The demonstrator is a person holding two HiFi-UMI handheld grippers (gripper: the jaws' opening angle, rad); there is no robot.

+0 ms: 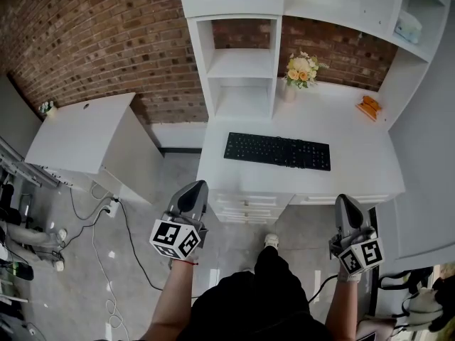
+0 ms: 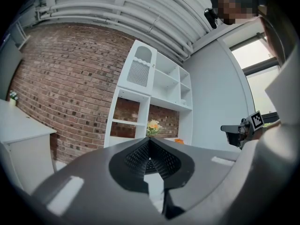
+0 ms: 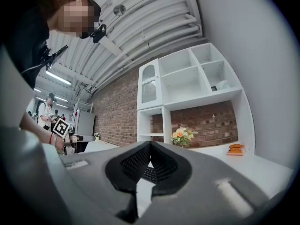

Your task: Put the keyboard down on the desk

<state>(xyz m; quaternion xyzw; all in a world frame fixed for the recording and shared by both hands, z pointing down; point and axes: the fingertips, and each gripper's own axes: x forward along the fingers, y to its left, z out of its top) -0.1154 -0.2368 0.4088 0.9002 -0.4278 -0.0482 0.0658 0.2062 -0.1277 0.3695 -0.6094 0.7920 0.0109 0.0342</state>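
The left claw (image 1: 197,187) and right claw (image 1: 345,202) are both closed on nothing, just short of the desk's (image 1: 355,130) front edge. Ahead, between them, the keyboard (image 1: 277,150) lies flat on the desk; each claw's own body hides most of it in its view. Beyond stand flowers (image 1: 301,69) and a small orange thing (image 1: 368,106), hard to identify.
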